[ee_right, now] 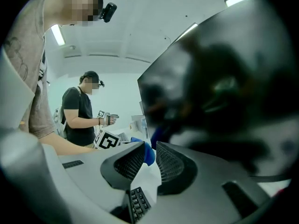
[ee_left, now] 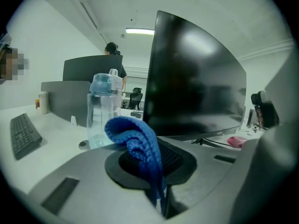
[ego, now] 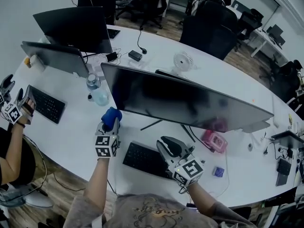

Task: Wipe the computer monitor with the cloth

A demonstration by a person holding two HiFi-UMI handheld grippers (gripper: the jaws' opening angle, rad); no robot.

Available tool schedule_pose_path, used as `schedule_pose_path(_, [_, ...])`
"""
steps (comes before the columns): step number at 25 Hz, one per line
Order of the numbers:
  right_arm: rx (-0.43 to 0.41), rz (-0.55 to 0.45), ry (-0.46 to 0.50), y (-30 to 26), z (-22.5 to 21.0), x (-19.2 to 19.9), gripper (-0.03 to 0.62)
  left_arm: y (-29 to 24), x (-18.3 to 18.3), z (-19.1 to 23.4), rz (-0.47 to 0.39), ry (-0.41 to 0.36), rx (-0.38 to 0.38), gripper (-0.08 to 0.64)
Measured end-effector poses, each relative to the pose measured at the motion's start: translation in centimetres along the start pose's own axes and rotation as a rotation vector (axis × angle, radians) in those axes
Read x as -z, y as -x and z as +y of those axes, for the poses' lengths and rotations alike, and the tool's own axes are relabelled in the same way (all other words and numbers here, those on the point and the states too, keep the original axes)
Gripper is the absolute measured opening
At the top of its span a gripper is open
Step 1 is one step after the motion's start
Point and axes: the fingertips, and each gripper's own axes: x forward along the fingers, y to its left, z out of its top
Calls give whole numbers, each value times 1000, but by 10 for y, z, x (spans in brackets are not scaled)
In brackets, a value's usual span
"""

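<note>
Head view, with the two gripper views. The left gripper (ego: 109,126) has its jaws closed on a blue cloth (ego: 112,114). The cloth is pinched low between the pads, and a folded loop stands up above them (ee_left: 134,138). The right gripper (ego: 170,146) hangs over the near keyboard (ego: 142,158). Its jaws are a narrow gap apart and hold nothing; only the table and some keys show through the gap (ee_right: 138,202).

The monitor (ego: 183,100) stands across the middle of the white table (ego: 71,137), its dark screen facing the near side. The cloth is just beside the screen's lower left corner, on the near side. In the left gripper view the screen (ee_left: 196,87) rises to the right of the cloth and beyond it, and the two look apart, not touching. A clear bottle (ego: 97,90) stands to the left, just beyond the cloth.

Progress, as judged from these views: the cloth is taken up and brought close to the monitor, so the approach is nearly done. No contact with the screen shows, and no mark tells a wiped part from an unwiped one. The wiping itself therefore appears not yet begun, and the whole screen, left edge to far right, remains to be covered. The free right gripper, near the monitor's foot, could steady it.
</note>
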Motion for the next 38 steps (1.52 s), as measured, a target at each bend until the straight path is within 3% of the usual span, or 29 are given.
schedule_pose_path(9, [47, 39, -27, -9, -16, 18, 67, -36, 6, 15, -32, -21, 56, 48])
schedule_pose_path(17, [41, 73, -39, -12, -19, 28, 67, -45, 27, 32, 17, -18, 21, 48])
schedule_pose_path(30, [44, 99, -53, -13, -21, 39, 67, -52, 14, 23, -20, -47, 107, 48])
schedule_pose_path(38, [35, 100, -56, -12, -17, 39, 67, -48, -5, 20, -58, -70, 116, 48])
